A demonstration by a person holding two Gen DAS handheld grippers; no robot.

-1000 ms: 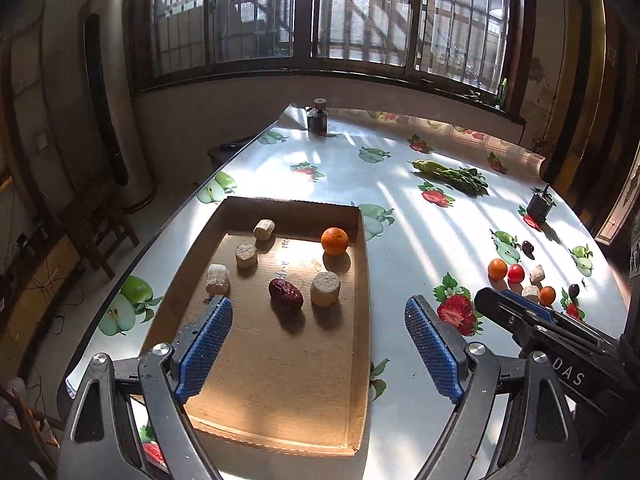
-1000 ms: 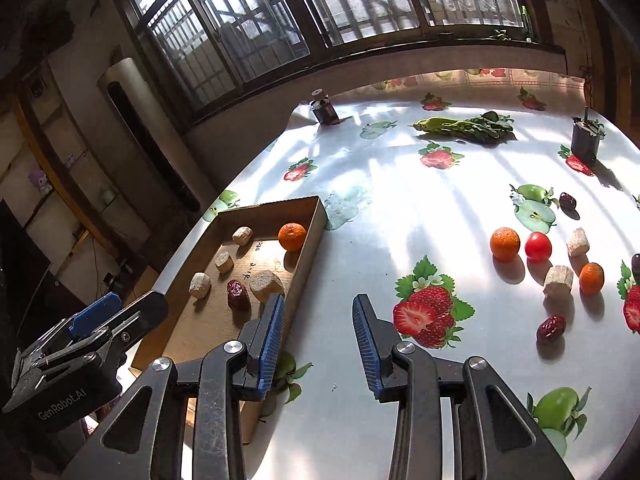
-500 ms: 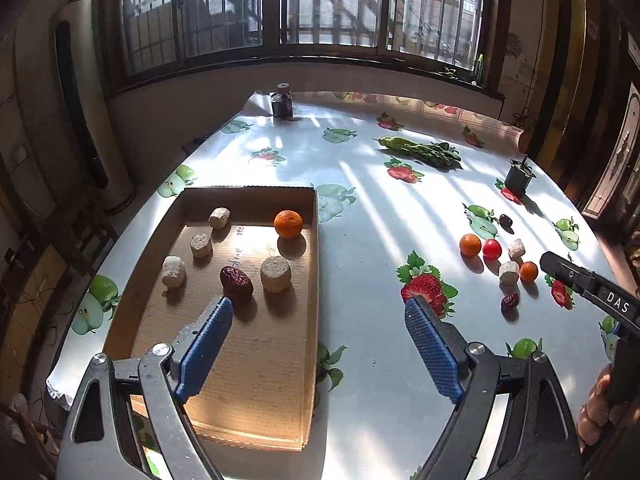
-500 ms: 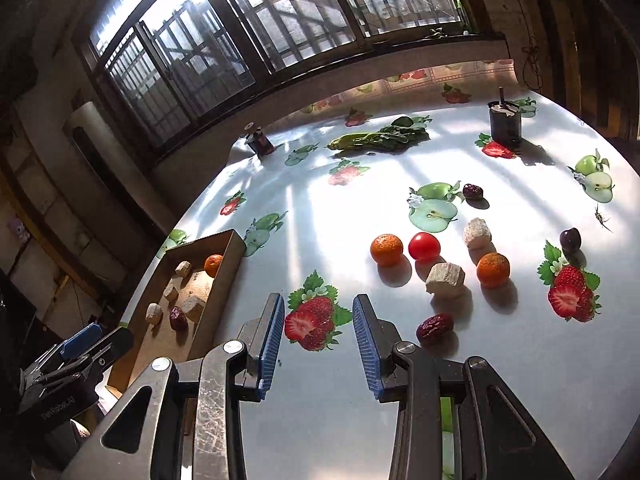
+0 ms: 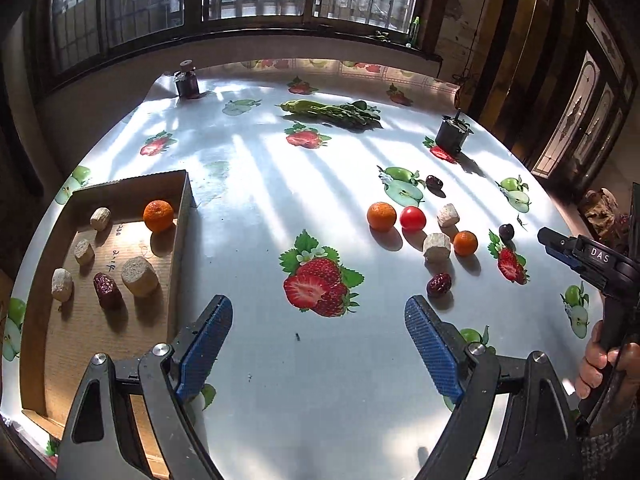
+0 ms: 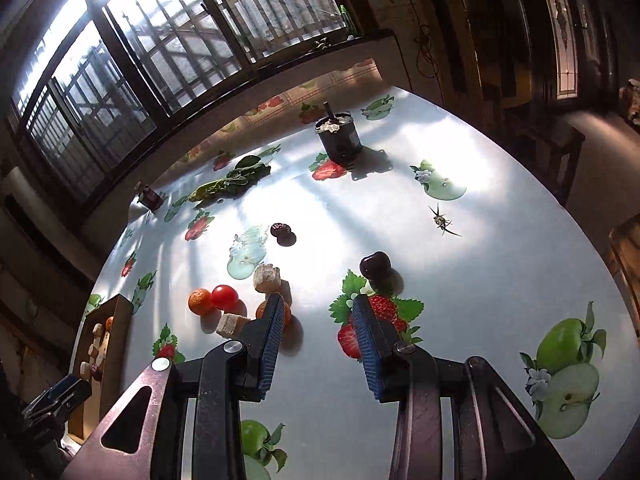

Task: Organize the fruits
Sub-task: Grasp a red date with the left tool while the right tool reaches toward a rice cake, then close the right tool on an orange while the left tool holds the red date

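- Two grippers, your left gripper [image 5: 318, 338] and right gripper [image 6: 318, 336], hold their fingers apart, gripping nothing.
- Loose fruits [image 5: 412, 218] sit on the table [image 5: 248, 184]; the box [image 5: 182, 220] holds what looks like a tangerine [image 5: 158, 215].

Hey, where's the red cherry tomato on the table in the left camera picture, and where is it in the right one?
Left wrist view: the cherry tomato sits right of centre, touching or nearly touching an orange on its left.
Right wrist view: it is left of centre, again just right of that orange, above the left fingertip.
Shared landmark: the dark can at the table's far side.
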